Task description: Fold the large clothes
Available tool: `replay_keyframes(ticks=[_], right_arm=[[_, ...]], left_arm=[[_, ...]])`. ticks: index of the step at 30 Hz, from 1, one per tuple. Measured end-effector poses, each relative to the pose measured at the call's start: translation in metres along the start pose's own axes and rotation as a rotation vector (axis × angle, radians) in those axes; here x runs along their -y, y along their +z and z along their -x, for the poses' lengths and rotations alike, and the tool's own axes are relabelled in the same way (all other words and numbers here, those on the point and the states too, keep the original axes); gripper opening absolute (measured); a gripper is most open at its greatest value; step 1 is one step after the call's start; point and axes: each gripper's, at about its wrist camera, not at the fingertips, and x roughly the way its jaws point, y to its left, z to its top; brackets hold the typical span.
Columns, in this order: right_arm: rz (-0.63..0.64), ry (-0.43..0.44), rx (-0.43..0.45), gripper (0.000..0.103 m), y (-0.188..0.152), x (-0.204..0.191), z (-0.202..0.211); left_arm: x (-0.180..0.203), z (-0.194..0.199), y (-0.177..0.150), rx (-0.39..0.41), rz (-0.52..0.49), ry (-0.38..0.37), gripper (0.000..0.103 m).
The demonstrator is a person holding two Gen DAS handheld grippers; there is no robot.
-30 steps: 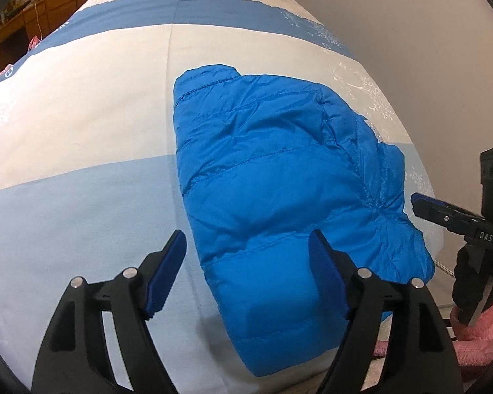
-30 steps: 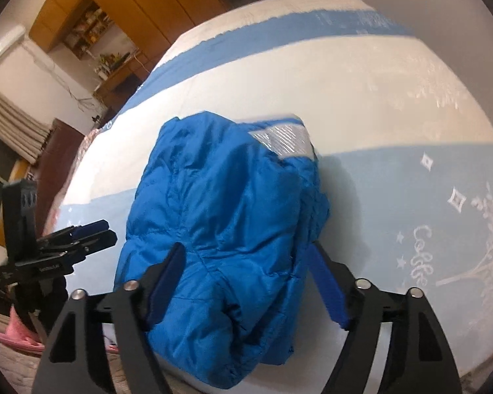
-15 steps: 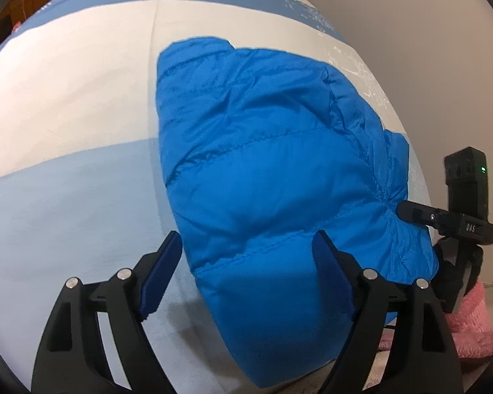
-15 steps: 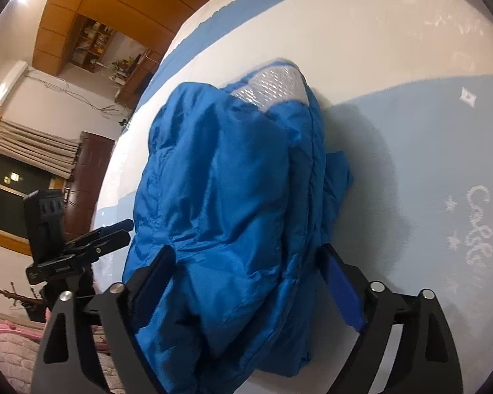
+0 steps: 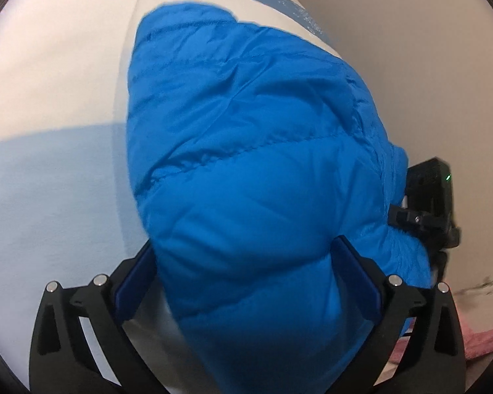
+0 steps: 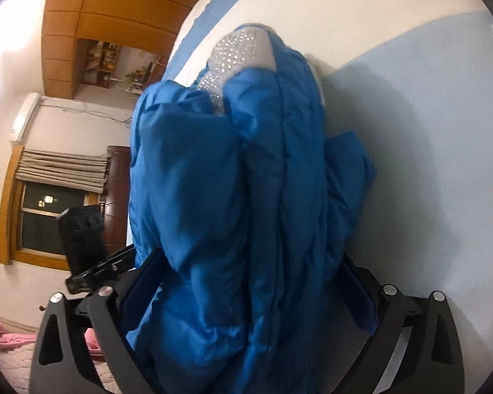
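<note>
Blue jacket (image 5: 263,170) between gripper (image 5: 246,272) fingers

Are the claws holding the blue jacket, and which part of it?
Neither grips yet. The left claw and the right claw are open, each straddling the near edge of the blue jacket.

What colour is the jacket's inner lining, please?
Silvery grey with a dotted pattern, seen best in the right wrist view on the lining of the jacket.

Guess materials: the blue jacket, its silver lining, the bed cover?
Blue jacket: looks like thin synthetic shell, nylon-like, slight sheen, stitched puffy quilting suggests padded fill. Silver lining: reflective dotted fabric, possibly a heat-reflective print. Bed cover: matte woven cloth, likely cotton or a blend, with no shine.
</note>
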Motion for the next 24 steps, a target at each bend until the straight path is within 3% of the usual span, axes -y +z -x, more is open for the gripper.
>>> replay_keyframes(ticks=[3,5,9,18,24], right_arm=[[-0.01,0.05,0.002,0.083,0.001,0.003,-0.001],[-0.022,0.075,0.009,0.072,0.0,0.005,0.001],[-0.015,0.095,0.035,0.057,-0.008,-0.001,0.011],[0.087,0.09,0.094,0.055,0.0,-0.049,0.031],[0.16,0.108,0.105,0.055,0.03,-0.078,0.031]], left_arm=[[0.003,0.0,0.001,0.007,0.006,0.001,0.096],[0.013,0.006,0.0,0.027,-0.024,0.023,0.083],[0.023,0.02,-0.003,0.054,-0.034,0.026,0.07],[0.041,0.075,0.004,0.157,-0.099,0.003,0.066],[0.03,0.11,0.023,0.223,-0.11,0.012,0.066]])
